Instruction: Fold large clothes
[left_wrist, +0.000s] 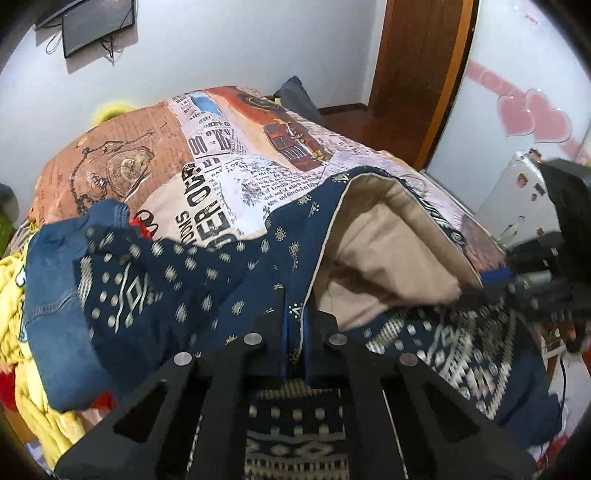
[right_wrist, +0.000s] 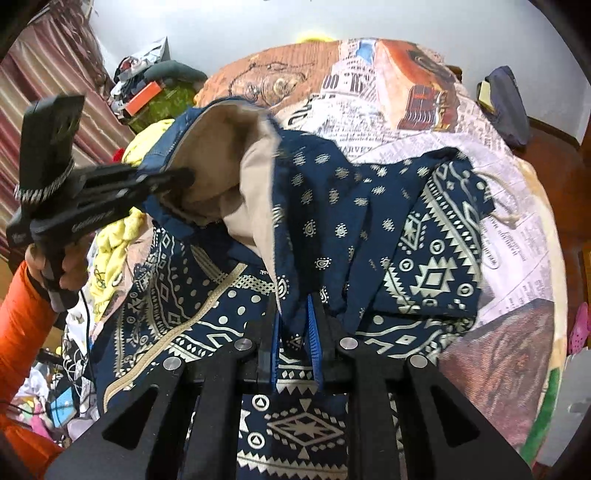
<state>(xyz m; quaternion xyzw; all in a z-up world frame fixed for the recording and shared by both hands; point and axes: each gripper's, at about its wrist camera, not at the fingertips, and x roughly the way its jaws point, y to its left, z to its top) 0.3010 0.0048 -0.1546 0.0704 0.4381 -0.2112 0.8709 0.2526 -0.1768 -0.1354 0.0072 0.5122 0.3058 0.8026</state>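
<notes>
My bed (left_wrist: 229, 155) wears a newspaper-print cover, and a heap crowds its edge: blue jeans (left_wrist: 55, 295) and something yellow (left_wrist: 22, 343) lie at nine o'clock in my left wrist view, pressed against the garment. A dark screen (left_wrist: 96, 26) hangs on the wall at eleven o'clock. The navy patterned robe (right_wrist: 369, 206) sprawls across the bed in front of me, rumpled, its beige lining (left_wrist: 384, 240) turned outward. My left hand-held gripper (left_wrist: 295, 325) pinches a navy edge between its blue pads. My right hand-held gripper (right_wrist: 295, 332) has fabric between its pads, pinching a fold.
</notes>
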